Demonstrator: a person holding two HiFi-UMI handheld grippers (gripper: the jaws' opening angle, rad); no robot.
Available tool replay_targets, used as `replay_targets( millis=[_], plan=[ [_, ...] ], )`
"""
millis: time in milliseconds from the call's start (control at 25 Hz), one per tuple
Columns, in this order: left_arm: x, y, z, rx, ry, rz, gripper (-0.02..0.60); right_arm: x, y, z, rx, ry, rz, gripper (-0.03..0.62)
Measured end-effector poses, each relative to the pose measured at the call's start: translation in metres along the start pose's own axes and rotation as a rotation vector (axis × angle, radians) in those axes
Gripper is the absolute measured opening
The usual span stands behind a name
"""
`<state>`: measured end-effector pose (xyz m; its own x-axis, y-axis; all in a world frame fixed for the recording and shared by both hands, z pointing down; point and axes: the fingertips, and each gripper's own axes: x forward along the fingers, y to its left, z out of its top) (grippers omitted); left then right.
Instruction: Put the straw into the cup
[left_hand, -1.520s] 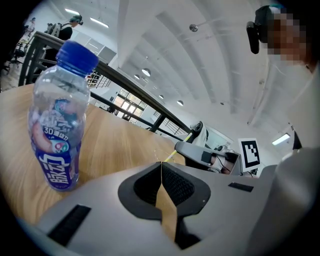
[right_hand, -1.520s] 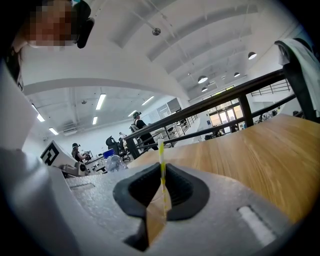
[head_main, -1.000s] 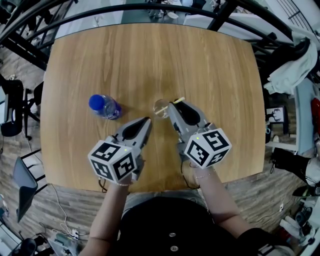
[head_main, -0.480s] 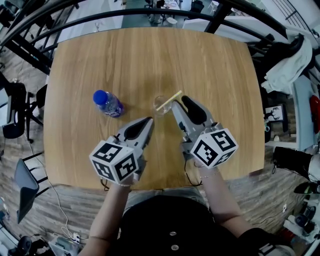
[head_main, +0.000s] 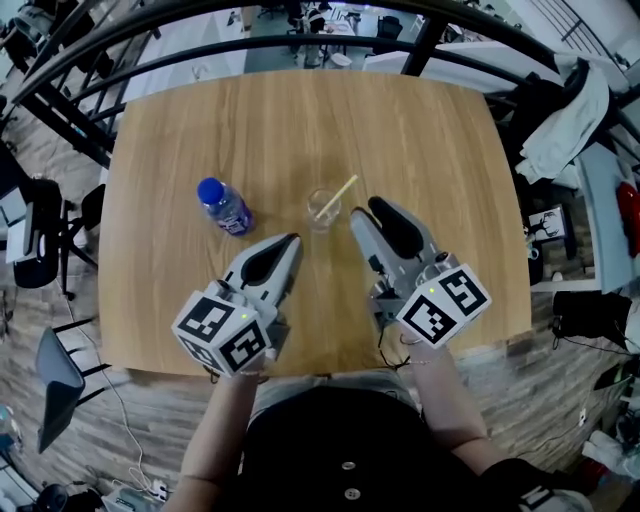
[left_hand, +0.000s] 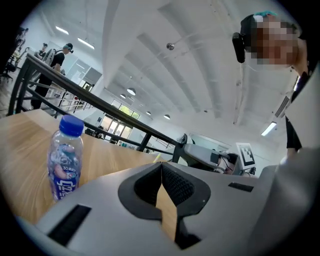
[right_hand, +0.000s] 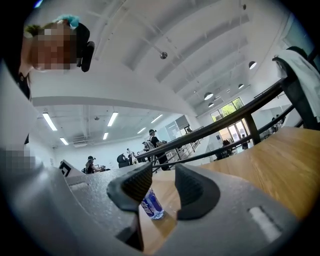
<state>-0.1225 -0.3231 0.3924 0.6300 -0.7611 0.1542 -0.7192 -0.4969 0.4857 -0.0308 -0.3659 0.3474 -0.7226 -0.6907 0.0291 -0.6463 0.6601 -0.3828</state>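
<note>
A clear cup stands mid-table on the wooden table. A pale yellow straw rests in it, leaning up and to the right over the rim. My right gripper hovers just right of the cup; its jaws are closing with nothing between them. In the right gripper view the right gripper shows a clear gap between its pads. My left gripper is below and left of the cup, shut and empty, and the left gripper has its pads meeting at the tips.
A blue-capped water bottle stands left of the cup; the bottle is also at the left in the left gripper view. A black railing curves round the table's far side. White cloth hangs at the right.
The right gripper, which had the straw at the cup, has opened and drawn back towards me. The straw now stays in the cup. Both grippers have risen.
</note>
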Motion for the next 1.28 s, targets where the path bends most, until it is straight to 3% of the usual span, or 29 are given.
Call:
replay_targets(
  millis=[240, 360, 640, 1040, 1280],
  plan=[
    [-0.014, -0.014, 0.000, 0.065, 0.009, 0.017, 0.018, -0.019, 0.022, 0.003, -0.015, -0.001, 0.032, 0.084],
    [-0.017, -0.018, -0.004, 0.067, 0.023, 0.022, 0.017, -0.024, 0.028, 0.000, -0.011, 0.011, 0.042, 0.080],
    [-0.021, -0.028, -0.017, 0.046, 0.050, 0.039, 0.017, -0.039, 0.039, -0.006, -0.016, 0.006, 0.059, 0.000],
    [-0.026, -0.030, -0.026, 0.054, 0.041, 0.061, 0.017, -0.044, 0.048, -0.040, 0.013, 0.115, 0.059, -0.002],
    [-0.023, -0.031, -0.043, 0.061, 0.110, 0.090, 0.017, -0.047, 0.047, -0.045, -0.006, 0.132, 0.061, -0.002]
  ],
)
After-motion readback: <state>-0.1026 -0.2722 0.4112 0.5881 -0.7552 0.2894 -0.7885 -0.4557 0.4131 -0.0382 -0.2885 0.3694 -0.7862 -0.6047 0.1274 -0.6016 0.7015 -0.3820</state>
